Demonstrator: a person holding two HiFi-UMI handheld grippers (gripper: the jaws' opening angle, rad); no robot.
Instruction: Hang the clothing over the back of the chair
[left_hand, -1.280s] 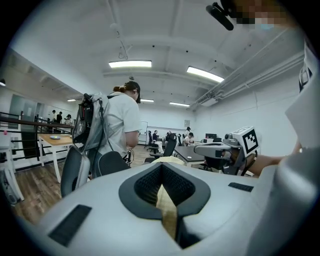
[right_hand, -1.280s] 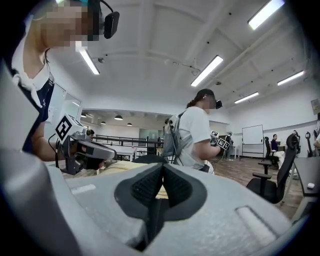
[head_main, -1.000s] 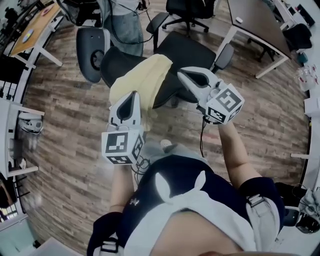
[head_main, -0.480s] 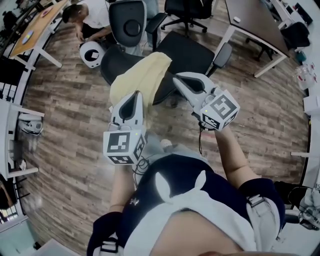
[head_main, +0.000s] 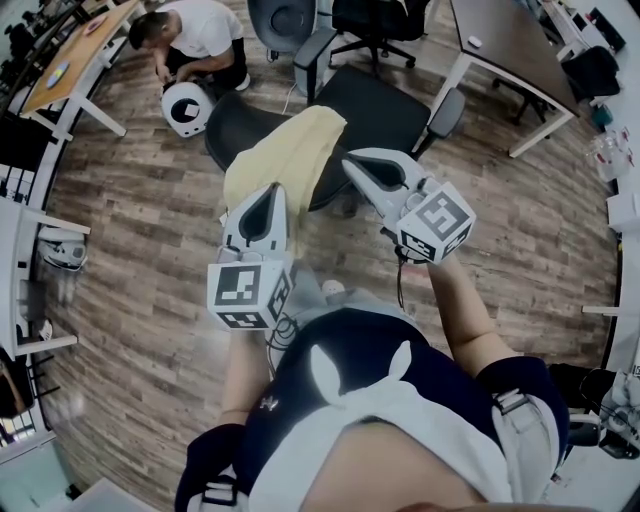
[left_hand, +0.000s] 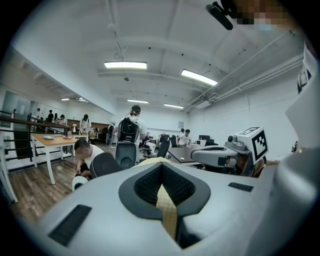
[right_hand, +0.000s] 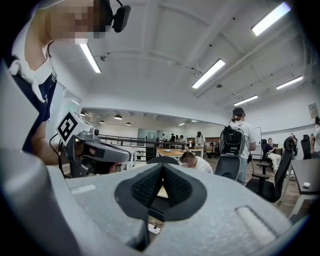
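Note:
A pale yellow garment (head_main: 285, 160) lies draped over the back of a black office chair (head_main: 232, 125), whose seat (head_main: 370, 105) lies beyond it. My left gripper (head_main: 268, 190) hovers at the garment's near edge with its jaws together. In the left gripper view the yellow garment (left_hand: 150, 161) shows just past the closed tips (left_hand: 161, 166) and through the slit behind them; I see nothing pinched. My right gripper (head_main: 352, 160) is shut and empty, beside the garment's right edge over the chair. Each gripper appears in the other's view: right gripper (left_hand: 196, 155), left gripper (right_hand: 131, 154).
A person (head_main: 195, 35) crouches by a white round object (head_main: 185, 108) behind the chair. More office chairs (head_main: 375, 20) and desks (head_main: 505, 40) (head_main: 75, 50) stand around on the wood floor. A cable (head_main: 402, 275) hangs under my right hand.
My right gripper has shifted slightly left toward the garment. The left gripper and garment stay put. Behind, a standing person with a chair has moved off and a crouching person has come into view.

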